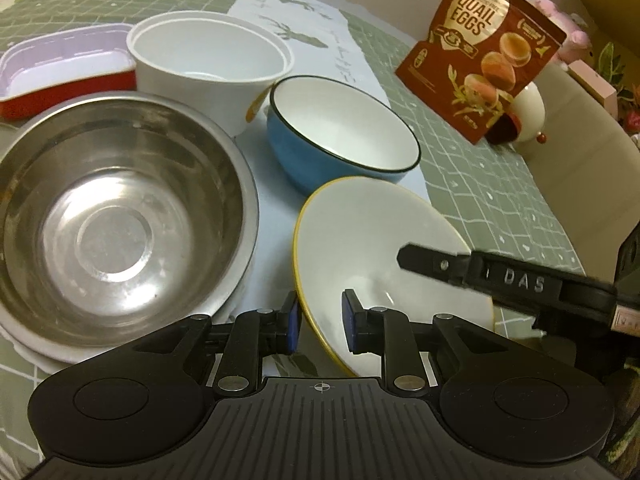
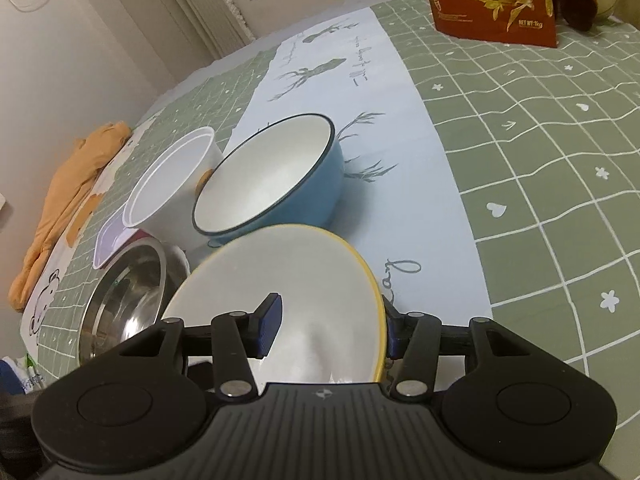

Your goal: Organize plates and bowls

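The yellow-rimmed bowl (image 1: 372, 248) hung tilted just above the cloth, near the blue bowl (image 1: 344, 128) and right of the steel bowl (image 1: 120, 200). The right gripper (image 2: 332, 328) straddled its right wall, one pad inside, one outside; whether the pads truly pressed was hard to tell, and the jaws stood narrow. The left gripper (image 1: 318, 320) straddled the near rim with its pads visibly apart from it, holding nothing.

With a one-sided hold, the tilted bowl could pivot and slip out, striking the blue bowl's rim or the steel bowl. The left gripper closing off-centre might knock it loose.

Beyond, the white tub (image 1: 208, 68) touched the blue bowl, and a red-sided tray (image 1: 60, 68) lay further left. The crowded cluster left little room for setting down. A quail-egg pouch (image 1: 484, 60) stood far right, well clear.
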